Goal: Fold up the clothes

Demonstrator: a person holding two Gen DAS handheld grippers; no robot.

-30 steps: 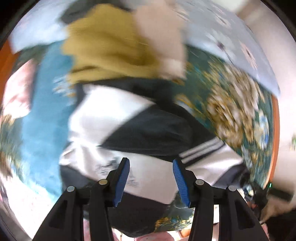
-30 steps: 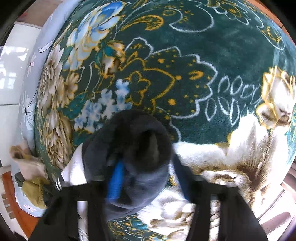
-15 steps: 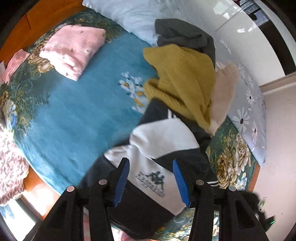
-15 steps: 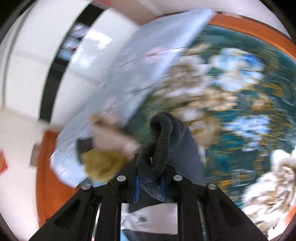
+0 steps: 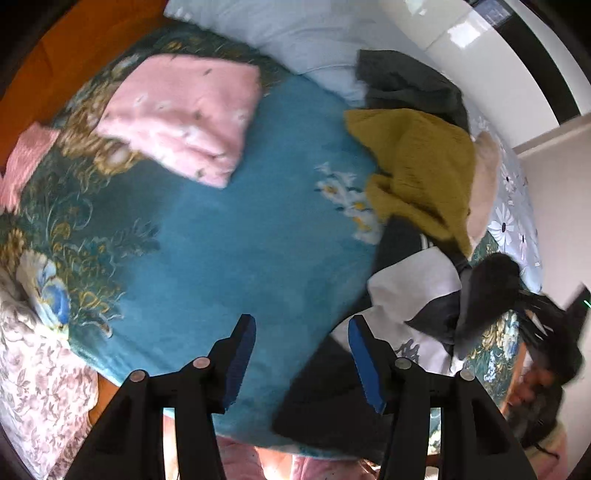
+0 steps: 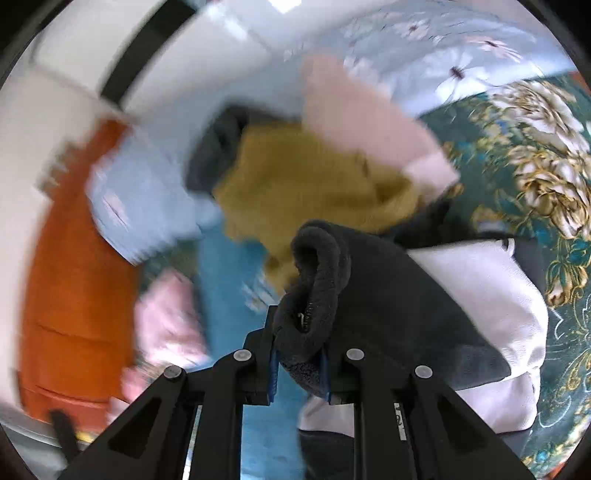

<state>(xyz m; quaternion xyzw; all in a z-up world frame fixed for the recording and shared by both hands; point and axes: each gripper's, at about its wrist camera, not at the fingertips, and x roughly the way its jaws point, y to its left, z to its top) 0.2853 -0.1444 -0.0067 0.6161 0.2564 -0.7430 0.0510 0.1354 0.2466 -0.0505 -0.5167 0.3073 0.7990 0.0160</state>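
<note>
A black and white hoodie lies at the right of the bed, its dark fleece edge lifted. My right gripper is shut on that dark fleece edge and holds it up above the hoodie's white panel. My left gripper is open and empty, above the blue blanket, left of the hoodie. The right gripper with the dark cloth shows at the right edge of the left wrist view.
A mustard sweater, a dark grey garment and a beige one are piled behind the hoodie. A folded pink garment lies at the back left. Pale pillows line the headboard side.
My right gripper has closed on the hoodie's dark edge and lifted it, swinging toward the clothes pile. My left gripper has moved left, off the hoodie and over the blue blanket.
</note>
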